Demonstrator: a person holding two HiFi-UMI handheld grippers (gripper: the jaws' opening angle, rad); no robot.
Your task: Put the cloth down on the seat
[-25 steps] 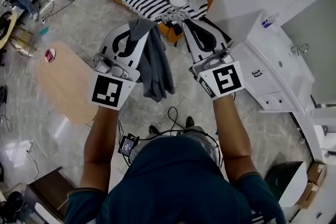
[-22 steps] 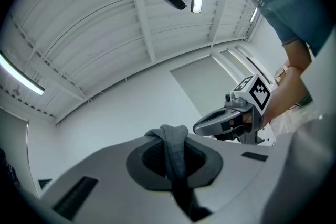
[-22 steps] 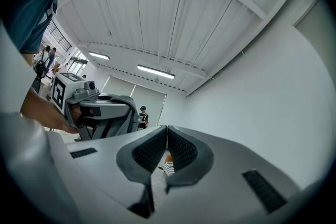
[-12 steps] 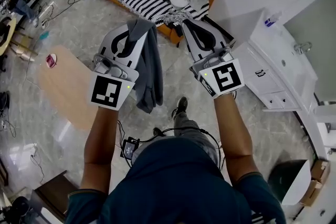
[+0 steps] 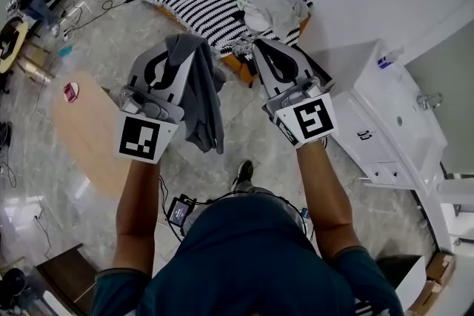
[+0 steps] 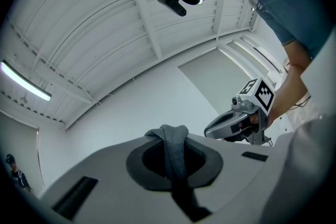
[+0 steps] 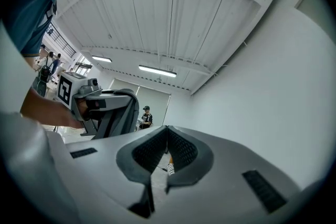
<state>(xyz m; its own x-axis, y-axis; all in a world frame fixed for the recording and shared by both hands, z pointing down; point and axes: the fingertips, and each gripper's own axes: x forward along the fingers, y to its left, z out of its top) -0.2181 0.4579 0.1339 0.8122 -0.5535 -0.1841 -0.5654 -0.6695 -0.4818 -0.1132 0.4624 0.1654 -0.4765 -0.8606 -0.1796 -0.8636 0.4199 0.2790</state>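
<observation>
you held the grey cloth clenched in your left claw, hanging above the floor; your right claw was shut, empty. judged mid-carry: next, reach over the striped sofa seat ahead and release.

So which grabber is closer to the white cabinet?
Right. The right gripper hangs just left of the white cabinet; the left gripper, shut on the grey cloth, is farther left, over by the wooden table.
</observation>
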